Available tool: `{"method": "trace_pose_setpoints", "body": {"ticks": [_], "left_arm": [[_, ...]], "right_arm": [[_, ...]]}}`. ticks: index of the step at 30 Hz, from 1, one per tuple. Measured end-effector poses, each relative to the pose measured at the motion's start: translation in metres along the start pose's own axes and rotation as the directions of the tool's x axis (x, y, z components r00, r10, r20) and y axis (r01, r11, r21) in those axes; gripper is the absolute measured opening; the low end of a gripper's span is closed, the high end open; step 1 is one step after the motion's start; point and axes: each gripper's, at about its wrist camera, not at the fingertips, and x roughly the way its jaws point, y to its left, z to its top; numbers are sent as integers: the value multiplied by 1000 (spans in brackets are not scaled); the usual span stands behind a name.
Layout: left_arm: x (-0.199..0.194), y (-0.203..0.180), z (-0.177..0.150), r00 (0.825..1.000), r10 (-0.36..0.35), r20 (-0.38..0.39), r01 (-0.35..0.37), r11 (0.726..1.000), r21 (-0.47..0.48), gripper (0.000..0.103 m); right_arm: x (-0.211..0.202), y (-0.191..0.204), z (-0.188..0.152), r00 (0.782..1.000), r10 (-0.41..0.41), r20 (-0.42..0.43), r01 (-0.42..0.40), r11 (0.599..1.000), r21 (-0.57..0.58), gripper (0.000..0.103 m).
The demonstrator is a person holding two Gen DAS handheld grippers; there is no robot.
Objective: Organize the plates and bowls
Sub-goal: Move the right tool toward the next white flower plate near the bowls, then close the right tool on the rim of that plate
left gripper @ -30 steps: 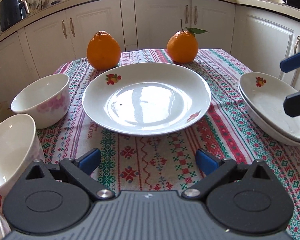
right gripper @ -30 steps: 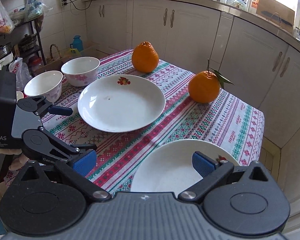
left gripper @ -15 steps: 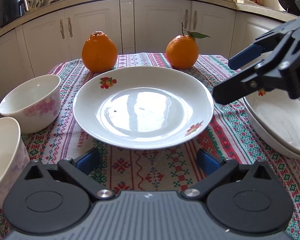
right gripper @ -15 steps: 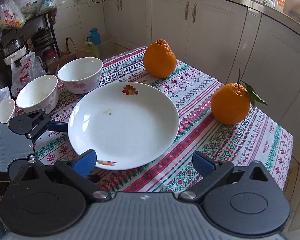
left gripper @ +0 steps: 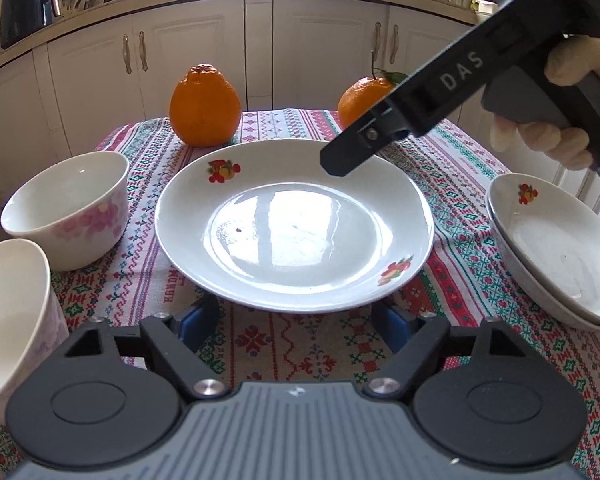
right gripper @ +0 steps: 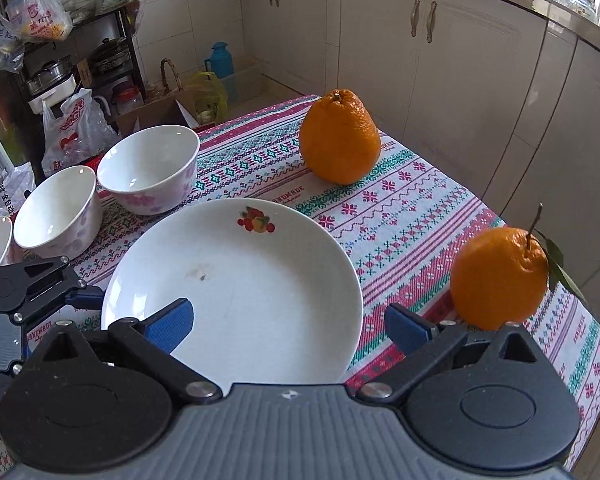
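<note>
White plate (left gripper: 296,224) with fruit motifs, centred on the cloth-covered bench (left gripper: 300,344). Left tool (left gripper: 296,322) at the plate's 6 o'clock rim, jaws closing, blue pads tucked under the rim's edge; contact cannot be told. Right tool (right gripper: 288,326) wide open astride the 3 o'clock rim, one pad above the plate, one outside. Two bowls (left gripper: 66,208) at 9 o'clock; stacked dishes (left gripper: 556,248) at 3 o'clock.
</note>
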Motion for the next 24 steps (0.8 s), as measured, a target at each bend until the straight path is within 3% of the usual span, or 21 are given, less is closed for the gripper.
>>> {"method": "trace_pose_setpoints", "body": {"ticks": [6,16,24], "left_arm": [[1,2,2,1000,-6,-4,6,1000,-7,82],[1,2,2,1000,-7,-4,7,1000,-6,82],[2,2,2,1000,-10,-4,10,1000,4,82]], "right_arm": [[26,-13,21,999,38,-32,-38,999,-18,100],[61,-34,30,986,132,-97,-130,991,26,77],[70,-47,31,963,252,-93,-246,966,78,71]]}}
